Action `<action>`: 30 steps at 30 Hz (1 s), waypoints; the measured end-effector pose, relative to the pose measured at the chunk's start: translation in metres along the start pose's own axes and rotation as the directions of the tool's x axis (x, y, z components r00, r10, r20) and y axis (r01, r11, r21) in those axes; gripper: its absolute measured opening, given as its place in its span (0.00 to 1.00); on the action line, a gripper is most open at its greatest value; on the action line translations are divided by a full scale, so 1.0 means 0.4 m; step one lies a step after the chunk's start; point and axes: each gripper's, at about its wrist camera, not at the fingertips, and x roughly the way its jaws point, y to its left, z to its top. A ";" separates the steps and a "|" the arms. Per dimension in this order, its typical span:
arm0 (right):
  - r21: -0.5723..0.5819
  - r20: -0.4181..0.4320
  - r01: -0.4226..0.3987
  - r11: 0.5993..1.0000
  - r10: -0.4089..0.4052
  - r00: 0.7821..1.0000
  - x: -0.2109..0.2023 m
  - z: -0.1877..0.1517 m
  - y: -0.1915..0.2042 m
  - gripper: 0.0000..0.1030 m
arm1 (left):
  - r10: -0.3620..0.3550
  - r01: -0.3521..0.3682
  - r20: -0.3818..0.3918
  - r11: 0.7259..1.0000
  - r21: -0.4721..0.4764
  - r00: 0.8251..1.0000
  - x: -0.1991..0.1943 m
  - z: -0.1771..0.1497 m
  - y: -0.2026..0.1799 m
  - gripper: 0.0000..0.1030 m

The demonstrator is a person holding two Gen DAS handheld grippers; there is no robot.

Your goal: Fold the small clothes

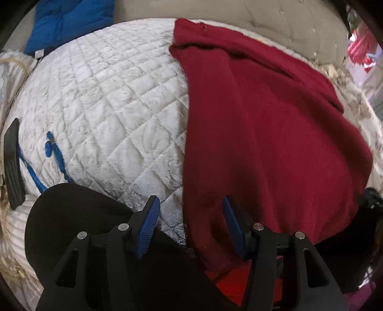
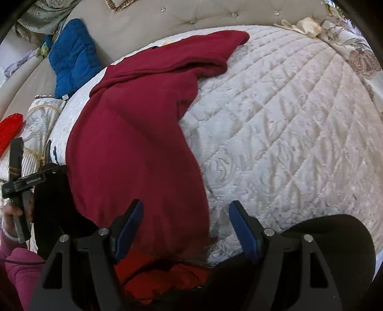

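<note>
Over white quilt (image 1: 107,100), both tongs, left (image 1: 189,227) and right (image 2: 185,229), angled down, gaping, empty, straddling maroon garment (image 1: 263,134) edge.

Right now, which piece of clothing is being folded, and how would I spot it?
Find the white quilted bedspread covering the bed. Spread across it lies a dark red knit garment, one sleeve reaching toward the padded headboard. Its deep maroon differs from the blue padded item at the bed's far edge.
</note>
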 end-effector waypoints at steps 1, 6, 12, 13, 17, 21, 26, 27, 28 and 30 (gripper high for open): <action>-0.009 -0.008 -0.005 1.000 0.005 1.000 0.004 0.002 0.003 0.75 | -0.001 0.001 -0.010 1.000 0.007 1.000 0.007 -0.001 -0.008 0.32; -0.033 -0.039 -0.024 0.999 0.023 0.999 0.021 0.006 0.015 0.75 | 0.024 -0.020 -0.055 0.998 0.062 0.998 0.041 -0.008 -0.046 0.32; -0.036 -0.059 -0.050 0.998 0.047 0.997 0.040 0.021 0.015 0.80 | 0.000 0.004 -0.094 0.999 0.037 0.996 0.066 0.000 -0.058 0.33; -0.038 -0.059 -0.051 0.998 0.048 0.997 0.041 0.022 0.015 0.80 | 0.001 0.002 -0.093 0.999 0.037 0.996 0.066 -0.001 -0.062 0.33; -0.040 -0.030 -0.037 0.999 0.036 0.999 0.041 0.021 0.028 0.76 | -0.038 0.045 -0.085 0.996 0.072 0.996 0.060 -0.018 -0.083 0.15; -0.109 -0.040 -0.035 0.993 0.030 0.999 0.053 0.018 0.065 0.10 | -0.106 0.108 -0.076 0.994 0.017 0.991 0.052 -0.024 -0.070 0.00; -0.156 -0.014 -0.137 0.978 0.137 0.991 0.001 0.025 0.120 0.10 | -0.221 0.221 -0.016 0.975 -0.004 0.975 -0.046 -0.016 -0.038 0.00; -0.163 0.006 -0.170 0.972 0.173 0.985 -0.025 0.028 0.128 0.10 | -0.226 0.225 0.003 0.974 0.004 0.974 -0.070 -0.015 -0.032 0.00; -0.171 0.023 -0.200 0.965 0.207 0.978 -0.051 0.031 0.135 0.10 | -0.232 0.232 0.026 0.973 0.011 0.972 -0.101 -0.015 -0.025 0.00; -0.179 0.039 -0.250 0.952 0.261 0.965 -0.088 0.033 0.140 0.10 | -0.245 0.245 0.073 0.970 0.010 0.967 -0.159 -0.010 -0.005 0.00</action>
